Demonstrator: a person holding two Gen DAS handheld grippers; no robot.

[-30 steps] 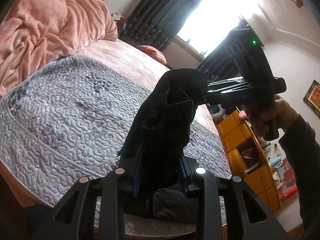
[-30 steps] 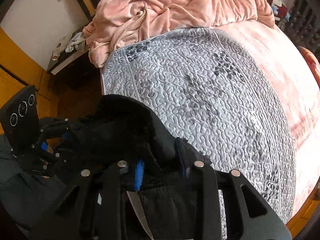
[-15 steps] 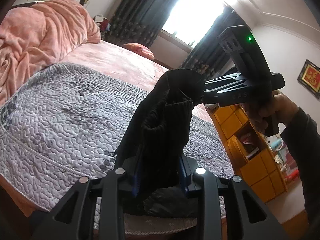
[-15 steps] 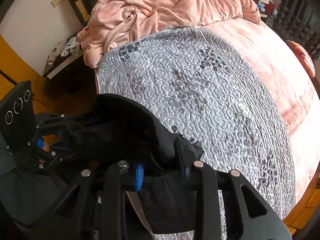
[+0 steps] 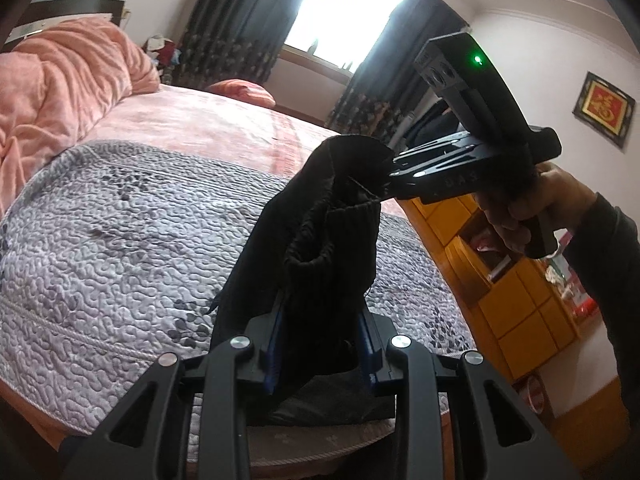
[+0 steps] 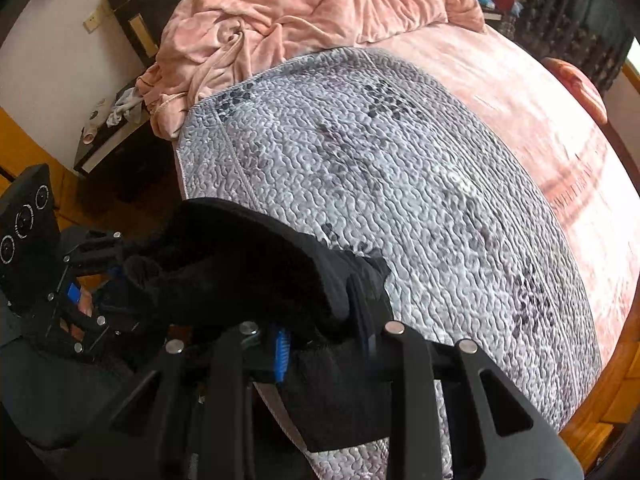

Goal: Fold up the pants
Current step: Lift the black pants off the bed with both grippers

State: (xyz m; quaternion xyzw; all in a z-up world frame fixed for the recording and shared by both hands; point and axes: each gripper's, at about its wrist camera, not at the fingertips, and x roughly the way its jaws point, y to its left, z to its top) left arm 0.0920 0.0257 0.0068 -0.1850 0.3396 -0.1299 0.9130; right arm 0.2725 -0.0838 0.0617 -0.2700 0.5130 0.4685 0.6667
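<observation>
The left gripper (image 5: 320, 344) has its fingers clenched on a bunched black pair of pants (image 5: 320, 248), the cloth packed between the blue pads. The right gripper (image 6: 324, 336) is likewise clamped on another part of the same garment, its fingers pressing dark fabric between them. In the left wrist view the right gripper (image 5: 386, 184) bites the upper edge of the cloth from the side, with the person's hand (image 5: 520, 216) wrapped around its handle and a dark sleeve (image 5: 608, 280) behind it. In the right wrist view the left gripper (image 6: 116, 276) shows at the far left, the cloth stretched in a thick fold between the two tools. The pants hang in the air over the near edge of the bed, a lower part drooping down onto the grey quilted cover (image 6: 400, 184). Beyond the cover lie a pink sheet (image 6: 540, 120) and a crumpled pink blanket (image 6: 304, 12) against the headboard. Orange wooden cabinets (image 5: 520, 304) stand beside the bed.
</observation>
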